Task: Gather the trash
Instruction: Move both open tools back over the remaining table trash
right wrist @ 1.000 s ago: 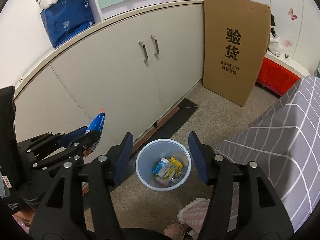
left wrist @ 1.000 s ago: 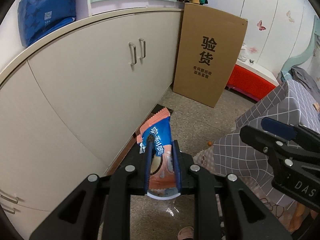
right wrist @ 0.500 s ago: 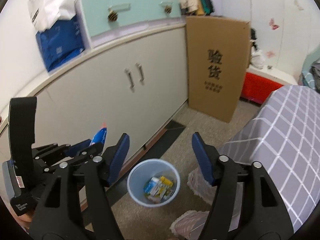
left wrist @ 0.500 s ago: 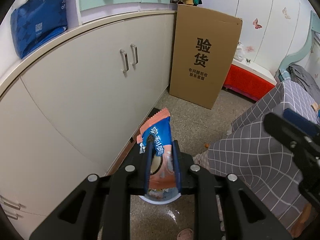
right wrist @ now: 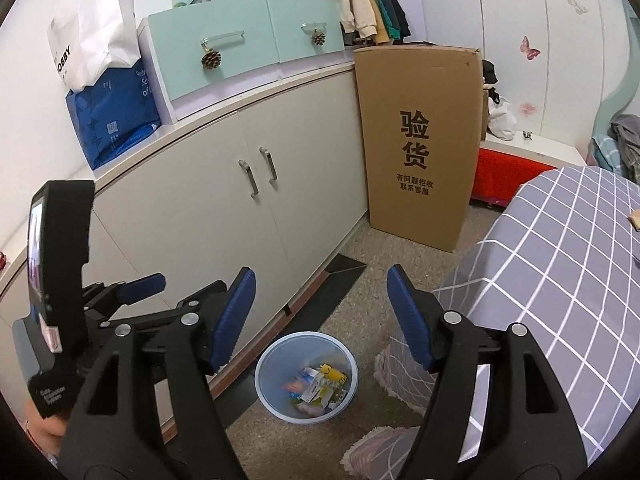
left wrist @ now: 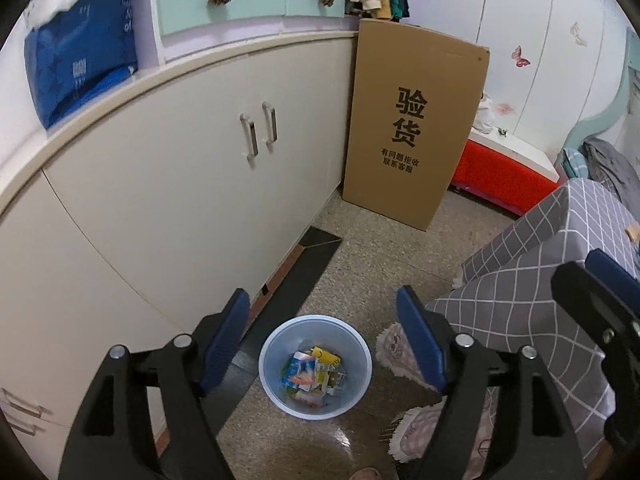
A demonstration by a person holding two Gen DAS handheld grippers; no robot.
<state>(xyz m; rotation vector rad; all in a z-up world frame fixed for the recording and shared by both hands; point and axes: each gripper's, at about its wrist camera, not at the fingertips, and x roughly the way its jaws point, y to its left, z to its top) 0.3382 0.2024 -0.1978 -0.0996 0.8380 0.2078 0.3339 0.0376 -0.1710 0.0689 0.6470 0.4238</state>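
Two grippers, the left gripper (left wrist: pixel 322 336) and the right gripper (right wrist: pixel 320 318), hang wide open and hold nothing. Below them on the floor, the bin (left wrist: pixel 354 336) has wrappers (left wrist: pixel 314 374) inside. No loose trash shows nearby, so little seems left.

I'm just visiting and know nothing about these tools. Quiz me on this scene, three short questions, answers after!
1. True or false: the left gripper is squeezing a wrapper.
2. Where does the round translucent blue plastic bin stand?
A on the grey checked cloth
B on the speckled floor
C on the cream cabinet
3. Fill in: the tall brown cardboard box stands beside the cabinet's ___ end.

Key: 1 false, it is open and empty. 2 B. 3 right.
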